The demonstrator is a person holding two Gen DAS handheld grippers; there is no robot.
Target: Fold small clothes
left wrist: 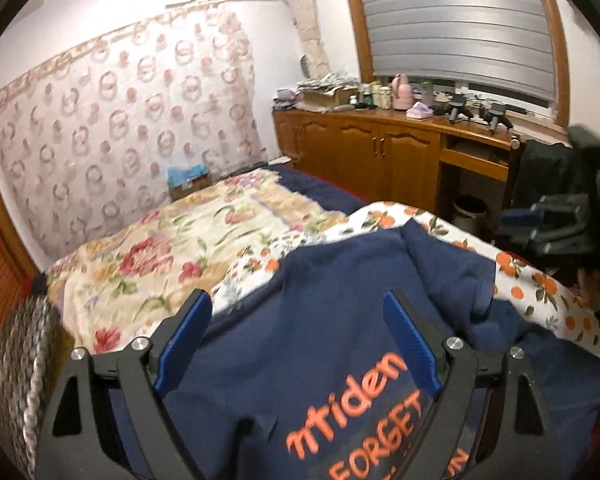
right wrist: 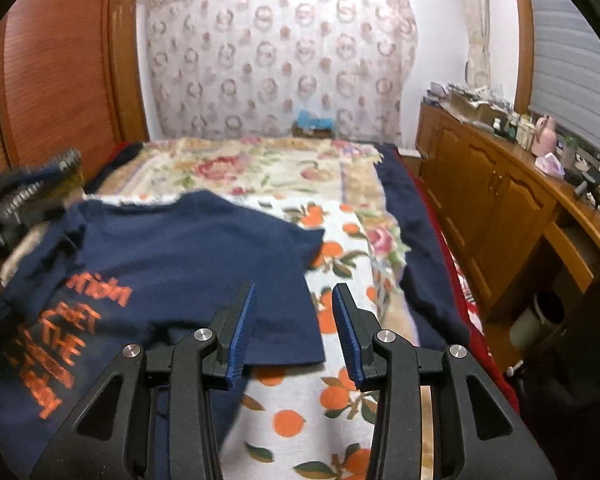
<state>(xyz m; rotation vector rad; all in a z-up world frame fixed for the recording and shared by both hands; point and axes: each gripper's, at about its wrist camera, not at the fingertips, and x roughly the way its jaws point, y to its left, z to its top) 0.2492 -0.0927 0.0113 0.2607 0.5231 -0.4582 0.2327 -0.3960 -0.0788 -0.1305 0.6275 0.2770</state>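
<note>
Lying spread on the bed, a navy T-shirt point(left wrist: 340, 320) with orange lettering fills the lower middle of the left wrist view, resting on a white cloth printed with oranges point(left wrist: 540, 284). At the far left of that view a wooden wardrobe panel point(left wrist: 0, 264) edges the frame, then a floral quilt point(left wrist: 160, 248) covers the mattress up to a wall hung with a pink-patterned curtain point(left wrist: 120, 120). The left gripper point(left wrist: 300, 336) is poised over the shirt with its jaws spread wide, blue fingers point(left wrist: 188, 340) on either side of the printed chest and nothing pinched between them. Further right a wooden cabinet point(left wrist: 380, 152) carries bottles and clutter under a window blind point(left wrist: 456, 20), and dark clothing point(left wrist: 560, 200) is heaped at the right edge.

From the right wrist view, the wardrobe point(right wrist: 60, 80) stands at left, the T-shirt point(right wrist: 188, 260) lies left of centre, its sleeve reaching out over the orange-print cloth point(right wrist: 332, 248). The right gripper point(right wrist: 296, 336) is released too, its jaws apart: the left blue pad overlaps the shirt's hem, the right one is over bare cloth. A dark blue blanket point(right wrist: 420, 264) runs along the bed's right side, beside the cabinet point(right wrist: 500, 208) and a small bin point(right wrist: 540, 320).
</note>
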